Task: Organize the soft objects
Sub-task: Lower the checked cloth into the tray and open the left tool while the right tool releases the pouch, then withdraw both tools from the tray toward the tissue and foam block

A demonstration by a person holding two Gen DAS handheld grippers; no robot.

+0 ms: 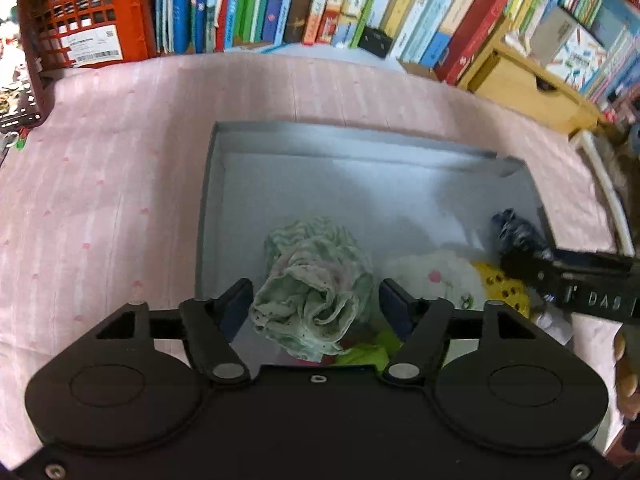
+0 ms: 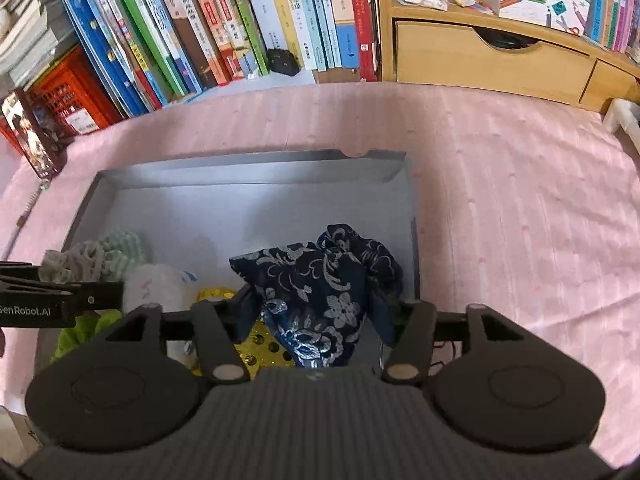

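Pink cloth (image 1: 120, 184), faintly striped and dotted, is covering the work surface and filling most of both views; a shallow grey box (image 1: 216, 200) is lying open on it, its far wall bearing a small notch in the right wrist view. Behind the cloth, a row of upright books (image 1: 320, 0) is lining the back of the room; an orange crate (image 1: 84, 20) with a white label is standing at the left end, and a pale wooden drawer unit (image 2: 480, 56) is sitting at the right end, with a printed carton on top of it.

The left gripper (image 1: 316, 300) is hanging over the near left part of the box; its jaws are standing apart with a crumpled green-and-white cloth (image 1: 316, 280) between them, a gap showing on each side, the pads not pressing. The right gripper (image 2: 320, 312) is hanging over the near right part of the box; its jaws are likewise standing parted around a navy floral cloth (image 2: 324, 280), which is resting in the box; whether its pads are grazing the fabric cannot be told.

Between the two cloths, a white plush item (image 1: 436, 276) and a yellow dotted item (image 1: 500, 284) are lying on the box floor; a lime-green piece (image 1: 368, 352) is showing at the near edge.
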